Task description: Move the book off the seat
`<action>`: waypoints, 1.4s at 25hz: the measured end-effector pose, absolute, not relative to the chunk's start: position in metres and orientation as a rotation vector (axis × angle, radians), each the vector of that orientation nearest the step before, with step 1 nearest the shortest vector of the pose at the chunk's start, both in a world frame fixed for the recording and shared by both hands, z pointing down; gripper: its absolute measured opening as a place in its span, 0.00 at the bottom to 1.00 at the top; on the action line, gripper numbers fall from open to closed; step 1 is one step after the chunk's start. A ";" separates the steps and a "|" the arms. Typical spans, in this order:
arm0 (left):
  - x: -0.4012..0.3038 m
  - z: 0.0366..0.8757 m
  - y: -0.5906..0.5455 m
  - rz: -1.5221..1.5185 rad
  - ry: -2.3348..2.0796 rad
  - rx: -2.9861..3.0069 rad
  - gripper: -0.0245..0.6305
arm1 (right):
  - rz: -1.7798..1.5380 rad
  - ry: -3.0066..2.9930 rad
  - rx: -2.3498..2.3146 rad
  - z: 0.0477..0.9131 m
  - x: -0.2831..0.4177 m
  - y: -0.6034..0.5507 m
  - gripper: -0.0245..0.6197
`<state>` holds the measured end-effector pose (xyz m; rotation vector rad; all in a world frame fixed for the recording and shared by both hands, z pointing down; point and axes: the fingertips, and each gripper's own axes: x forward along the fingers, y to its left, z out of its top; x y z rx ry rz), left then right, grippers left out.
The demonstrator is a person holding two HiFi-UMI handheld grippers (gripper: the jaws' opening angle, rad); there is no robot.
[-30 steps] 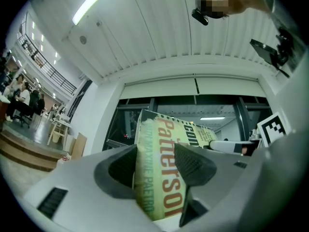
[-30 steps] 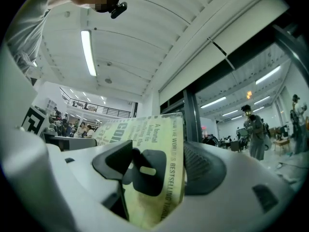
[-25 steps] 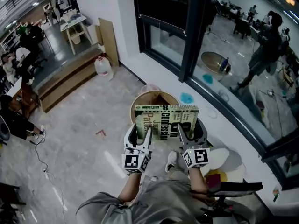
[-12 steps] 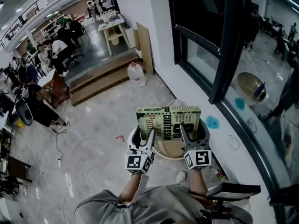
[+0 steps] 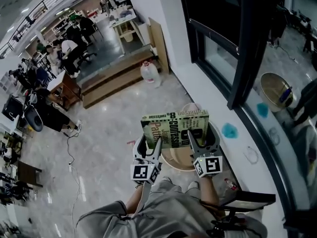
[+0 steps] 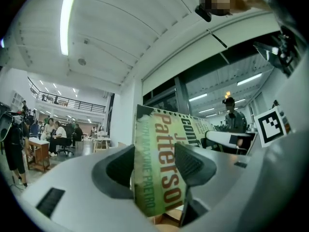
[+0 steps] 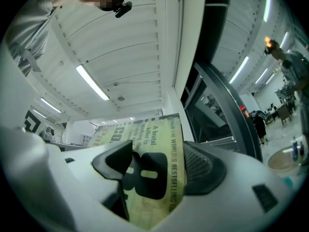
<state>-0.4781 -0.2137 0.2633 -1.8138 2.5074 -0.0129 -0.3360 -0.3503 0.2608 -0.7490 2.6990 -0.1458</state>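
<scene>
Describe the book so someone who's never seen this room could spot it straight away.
Find the dark-framed window wall on the right of the head view, then the round wooden seat on the pale floor beside it. The book is held up over that seat, the left gripper and right gripper each shut on it. It alone is yellow-green, with large brown Patterson lettering.

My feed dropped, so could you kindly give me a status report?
Left gripper, right gripper: both shut on the book. Book held up over round wooden stool. Nothing in the way.
</scene>
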 end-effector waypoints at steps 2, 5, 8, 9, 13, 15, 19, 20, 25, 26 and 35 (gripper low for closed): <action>-0.482 0.263 -0.221 -0.014 2.512 -1.814 0.42 | -0.145 2.691 -0.755 0.259 -0.338 -0.357 0.55; -0.486 0.259 -0.237 0.004 2.488 -1.842 0.43 | -0.120 2.682 -0.791 0.253 -0.338 -0.368 0.55; -0.488 0.265 -0.264 0.059 2.439 -1.929 0.43 | -0.059 2.670 -0.889 0.251 -0.332 -0.385 0.55; -0.490 0.267 -0.276 0.080 2.415 -1.964 0.43 | -0.039 2.666 -0.929 0.251 -0.331 -0.392 0.55; -0.506 0.270 -0.311 0.123 2.331 -2.099 0.43 | 0.003 2.652 -1.058 0.252 -0.340 -0.409 0.55; -0.515 0.270 -0.322 0.151 2.293 -2.163 0.43 | 0.031 2.638 -1.122 0.246 -0.345 -0.412 0.55; -0.543 0.278 -0.350 0.205 2.227 -2.248 0.43 | 0.071 2.620 -1.240 0.242 -0.365 -0.428 0.55; -0.554 0.278 -0.356 0.210 2.216 -2.280 0.43 | 0.067 2.615 -1.268 0.242 -0.375 -0.432 0.55; -0.617 0.261 -0.385 0.242 2.128 -2.350 0.43 | 0.081 2.596 -1.376 0.227 -0.433 -0.446 0.55; -0.621 0.262 -0.386 0.250 2.120 -2.360 0.43 | 0.089 2.593 -1.387 0.227 -0.436 -0.446 0.55; -0.625 0.275 -0.391 0.302 2.170 -2.335 0.43 | 0.097 2.614 -1.359 0.234 -0.442 -0.457 0.55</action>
